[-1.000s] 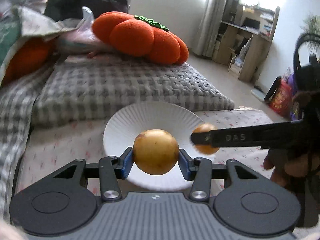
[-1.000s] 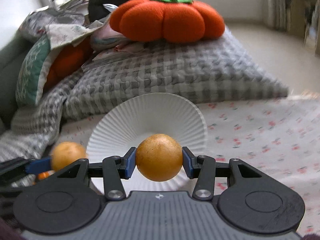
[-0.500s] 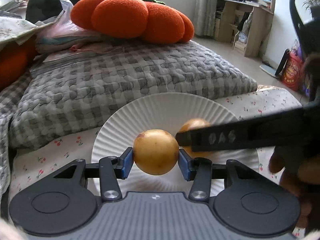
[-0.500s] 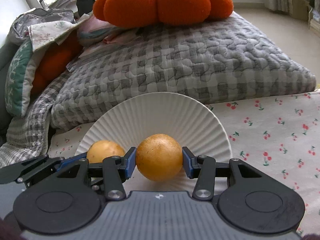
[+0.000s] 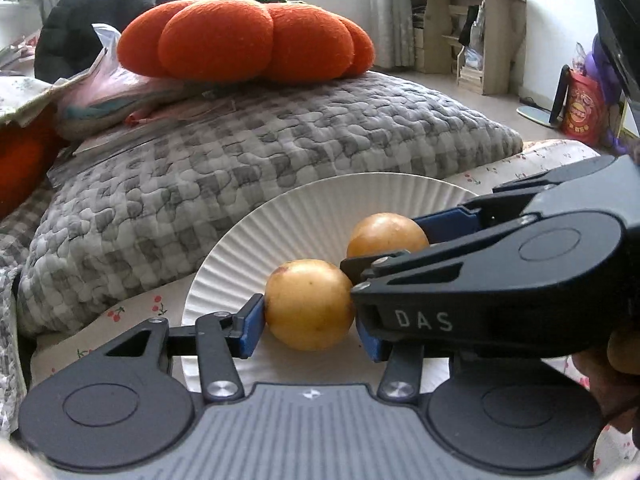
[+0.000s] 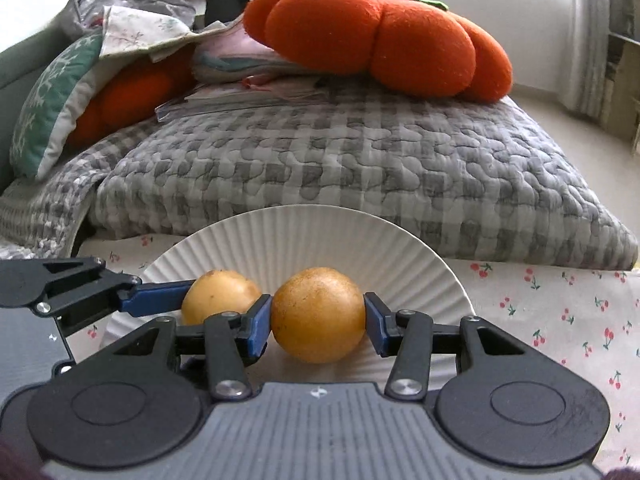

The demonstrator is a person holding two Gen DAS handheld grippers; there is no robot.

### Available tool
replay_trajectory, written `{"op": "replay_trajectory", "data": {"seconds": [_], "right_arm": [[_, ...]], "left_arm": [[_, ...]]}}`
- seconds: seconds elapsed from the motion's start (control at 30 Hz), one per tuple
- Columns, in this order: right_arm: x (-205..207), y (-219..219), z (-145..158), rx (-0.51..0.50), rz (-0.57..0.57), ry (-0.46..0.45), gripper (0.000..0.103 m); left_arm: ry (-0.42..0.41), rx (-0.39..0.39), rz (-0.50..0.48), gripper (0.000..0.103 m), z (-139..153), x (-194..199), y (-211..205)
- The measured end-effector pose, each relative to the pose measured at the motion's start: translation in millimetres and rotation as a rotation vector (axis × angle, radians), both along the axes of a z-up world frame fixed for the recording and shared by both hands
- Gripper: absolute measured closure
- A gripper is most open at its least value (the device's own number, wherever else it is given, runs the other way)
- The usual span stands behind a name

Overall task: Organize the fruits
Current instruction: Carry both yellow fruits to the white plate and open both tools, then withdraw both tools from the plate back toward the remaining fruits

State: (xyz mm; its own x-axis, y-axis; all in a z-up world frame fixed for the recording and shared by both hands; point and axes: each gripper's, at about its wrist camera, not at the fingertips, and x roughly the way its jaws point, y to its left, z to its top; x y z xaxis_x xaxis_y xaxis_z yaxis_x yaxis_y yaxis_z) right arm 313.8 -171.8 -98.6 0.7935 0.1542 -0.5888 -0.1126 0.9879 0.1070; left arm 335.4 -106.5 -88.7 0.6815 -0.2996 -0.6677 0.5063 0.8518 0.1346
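Observation:
My left gripper (image 5: 310,322) is shut on a round yellow fruit (image 5: 309,305) held low over the near part of a white ribbed paper plate (image 5: 304,216). My right gripper (image 6: 318,316) is shut on a second, more orange-yellow fruit (image 6: 318,314) over the same plate (image 6: 320,232). The two grippers sit side by side, nearly touching. The right gripper and its fruit (image 5: 386,236) show at the right of the left wrist view. The left gripper's fruit (image 6: 220,294) shows left of centre in the right wrist view.
The plate lies on a cherry-print sheet (image 6: 560,320). Just behind it is a grey checked quilt (image 5: 280,152) with an orange pumpkin cushion (image 5: 248,36) on top. Pillows and clothes pile at the left (image 6: 60,92). A wooden shelf (image 5: 472,20) stands far right.
Both grippers have moved forward and down toward the plate, each still holding its fruit. They have come closer together, and the plate now fills more of both views.

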Motion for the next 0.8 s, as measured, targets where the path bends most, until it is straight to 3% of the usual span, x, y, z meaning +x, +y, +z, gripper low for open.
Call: {"op": "replay_trajectory", "data": {"seconds": [0.13,0.27,0.33,0.53,0.8], "right_arm": [[1.2,-4.2,1.6,0.033,-0.002,0.027,0.056],[-3.2,-13.1,5.7,0.112,-0.019,0.031,0.043],[-5.8,-18.6,10.9,0.151,-0.032,0.032,0.041],[-17.4,-28.8,28.1,0.215,-0.073,0.029,0.04],[-48.0,-20.6,48.8,0.208,-0.12,0.018,0.026]], "left_arm": [[0.016,-0.039,0.007,0.059,2.4,0.8,3.4],[0.035,-0.092,0.031,0.045,7.9,0.5,10.4],[0.035,-0.119,0.039,0.038,12.9,-2.1,15.9],[0.06,-0.225,0.082,0.037,33.7,-12.6,40.5],[0.077,-0.319,0.17,0.031,66.2,-46.3,81.0]]}}
